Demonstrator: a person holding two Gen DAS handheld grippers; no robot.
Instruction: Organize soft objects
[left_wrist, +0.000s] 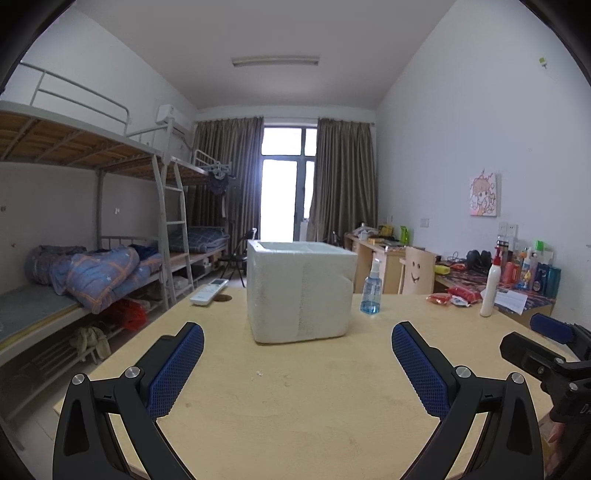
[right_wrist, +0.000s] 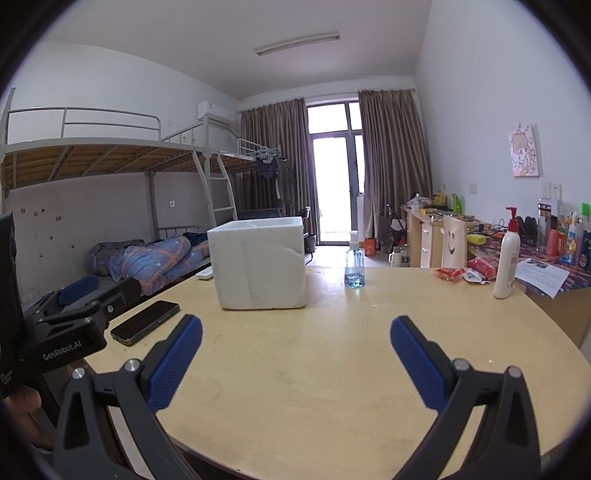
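We see the red soft packets (right_wrist: 466, 270) lying at the table's (right_wrist: 314, 369) far right edge, beside a white pump bottle (right_wrist: 507, 258). A white foam box (right_wrist: 258, 264) stands mid-table. Our left gripper (left_wrist: 297, 350) and right gripper (right_wrist: 295, 345) hover with fingers spread apart, holding nothing.

Left hand-held gripper (left_wrist: 297, 345) is held level above the worktop (left_wrist: 295, 387), jaws spread wide, nothing between the 2 blue pads (left_wrist: 175, 369). Right hand-held gripper (right_wrist: 295, 341) is held likewise, jaws wide apart, nothing gripped. The 2 are held side by side, both pointed the same way: the right one's black body is seen at the right edge of the left wrist view, the left one's body at the left edge of the right wrist view. Part of a hand (right_wrist: 22, 406) is glimpsed under the left body.
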